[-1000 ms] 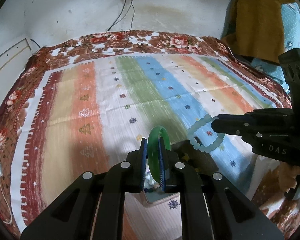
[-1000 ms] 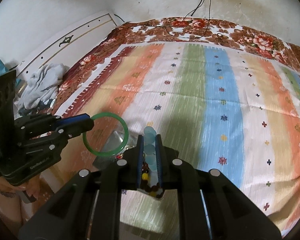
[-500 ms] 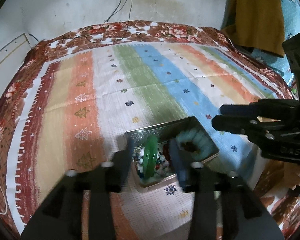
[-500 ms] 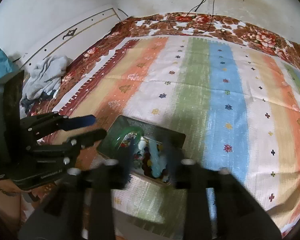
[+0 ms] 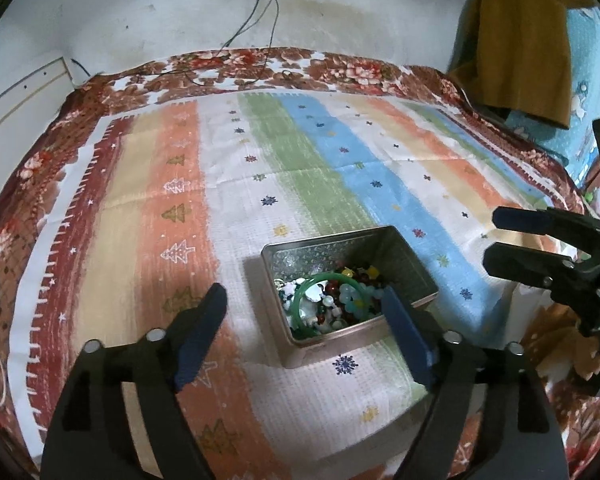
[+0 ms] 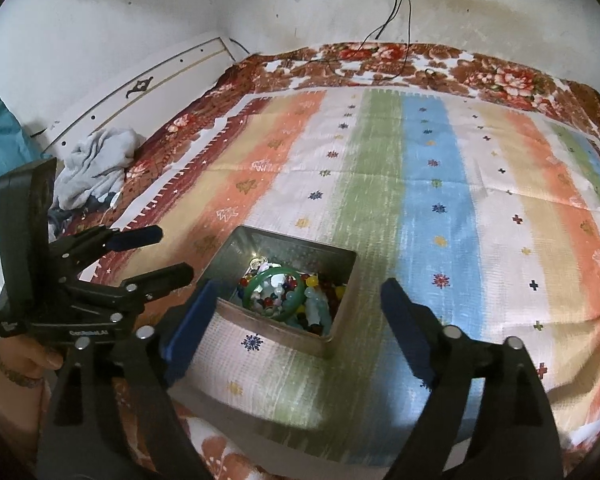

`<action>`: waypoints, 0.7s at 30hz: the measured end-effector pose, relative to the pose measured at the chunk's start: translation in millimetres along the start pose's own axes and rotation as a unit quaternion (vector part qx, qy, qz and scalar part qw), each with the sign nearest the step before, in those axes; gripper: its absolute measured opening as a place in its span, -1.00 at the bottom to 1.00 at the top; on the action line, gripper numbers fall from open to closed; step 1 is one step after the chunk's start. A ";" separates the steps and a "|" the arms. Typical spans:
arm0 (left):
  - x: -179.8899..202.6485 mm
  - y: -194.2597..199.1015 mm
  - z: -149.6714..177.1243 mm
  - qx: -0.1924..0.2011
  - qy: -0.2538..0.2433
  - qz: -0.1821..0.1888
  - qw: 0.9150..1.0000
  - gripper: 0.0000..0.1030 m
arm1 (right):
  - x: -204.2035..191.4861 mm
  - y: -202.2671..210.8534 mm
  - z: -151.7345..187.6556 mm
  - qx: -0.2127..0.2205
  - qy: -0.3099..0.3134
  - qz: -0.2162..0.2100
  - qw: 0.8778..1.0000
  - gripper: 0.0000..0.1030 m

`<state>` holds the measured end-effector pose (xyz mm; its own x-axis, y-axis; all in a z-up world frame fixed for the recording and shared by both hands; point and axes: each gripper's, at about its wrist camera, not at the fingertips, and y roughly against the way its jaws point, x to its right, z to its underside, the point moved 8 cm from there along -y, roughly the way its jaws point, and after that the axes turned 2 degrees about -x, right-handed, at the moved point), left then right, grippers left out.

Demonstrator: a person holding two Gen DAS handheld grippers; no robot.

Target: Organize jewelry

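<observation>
A rectangular metal tin [image 5: 408, 264] sits on the striped bedspread [image 5: 228, 168] close to the bed's near edge, its lidless top showing a heap of mixed beads [image 5: 332, 304]. On that heap lies a green bangle [image 5: 300, 300], tilted slightly against the pile, and just beside it, toward the tin's right wall, a pale aqua bead bracelet [image 5: 354, 296] that touches the bangle's rim.

The left gripper [image 5: 304, 336] is spread wide and holds nothing. Its blue-padded fingers [image 5: 200, 332] straddle the tin's near corner, one out over the orange stripe to the left, the other at the tin's right near corner; whether that pad touches the metal cannot be told. The bangle lies ahead of and between the fingertips, down inside the tin and apart from both pads.

In the right wrist view the right gripper [image 6: 296, 320] is likewise released and empty, its fingers [image 6: 404, 320] set either side of the tin [image 6: 260, 240]. The left pad stands just beside the tin's near left corner, the right pad over the green stripe, clear of the tin. The green bangle [image 6: 256, 284] and the aqua bracelet [image 6: 316, 304] rest in the tin between and beyond the fingertips. The left gripper [image 6: 172, 254] appears at the left edge of this view, jaws parted, a hand [image 6: 24, 360] beneath it.
</observation>
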<state>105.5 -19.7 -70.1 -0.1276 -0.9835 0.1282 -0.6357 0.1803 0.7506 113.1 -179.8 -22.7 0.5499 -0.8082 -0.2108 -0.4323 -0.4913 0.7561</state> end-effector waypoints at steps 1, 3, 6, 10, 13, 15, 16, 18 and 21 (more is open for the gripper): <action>-0.4 1.2 1.6 0.002 0.000 -0.001 1.000 0.60 | 0.0 1.8 1.9 0.003 0.004 0.005 1.000 0.74; -1.6 3.2 4.5 0.005 0.002 -0.003 1.000 0.68 | 0.4 3.2 5.4 0.005 0.011 0.012 1.000 0.77; 1.3 7.7 7.7 0.014 0.001 0.006 1.000 0.77 | 2.7 5.3 10.8 0.008 0.016 0.020 1.000 0.82; 6.2 15.8 9.4 0.035 -0.009 0.003 0.999 0.89 | 5.5 11.6 16.6 0.020 0.015 0.027 0.999 0.90; 5.5 20.5 12.3 0.048 -0.006 -0.009 0.999 0.89 | 8.1 18.2 21.3 0.030 0.006 0.031 0.999 0.90; 1.0 25.6 15.6 0.062 0.008 -0.018 0.998 0.89 | 6.9 21.0 24.8 0.035 0.006 0.031 0.999 0.90; -1.0 27.8 17.4 0.065 0.015 -0.018 0.998 0.89 | 6.2 22.3 26.4 0.037 0.008 0.032 0.999 0.90; -5.0 29.4 20.1 0.070 0.027 -0.020 0.997 0.89 | 4.1 23.6 29.3 0.041 0.016 0.037 0.998 0.90; -9.9 28.8 25.3 0.068 0.035 -0.032 0.997 0.89 | 3.0 24.9 30.9 0.047 0.020 0.042 0.998 0.90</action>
<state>69.2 -4.4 -66.2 -0.0327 -0.9907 0.1319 -0.7387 0.1129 0.6645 81.9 -204.5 -23.7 0.5365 -0.8349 -0.1226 -0.5418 -0.4522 0.7085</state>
